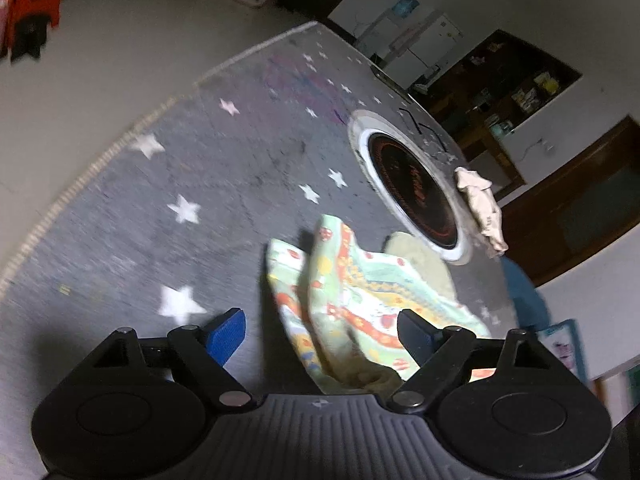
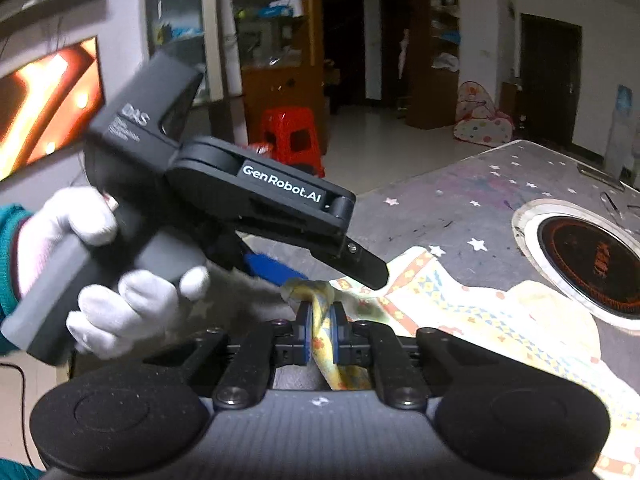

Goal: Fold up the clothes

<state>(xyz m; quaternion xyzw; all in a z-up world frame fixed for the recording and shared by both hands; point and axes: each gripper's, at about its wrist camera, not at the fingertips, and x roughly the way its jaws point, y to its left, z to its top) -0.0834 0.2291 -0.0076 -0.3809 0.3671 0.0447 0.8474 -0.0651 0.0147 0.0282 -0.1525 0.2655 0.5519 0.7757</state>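
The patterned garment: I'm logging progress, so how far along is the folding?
Early. Done: nothing neatly folded; the patterned garment lies rumpled on the star-print table cover. In hand: the right gripper pinches one bunched edge; the left gripper is open beside it. Left: flattening and all folds.

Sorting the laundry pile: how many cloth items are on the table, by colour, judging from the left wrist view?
Patterned multicolour garment: 1
Plain cream cloth, bunched beside the round cooktop: 1
Pale green-yellow cloth, partly under the patterned one: 1
Total: 3
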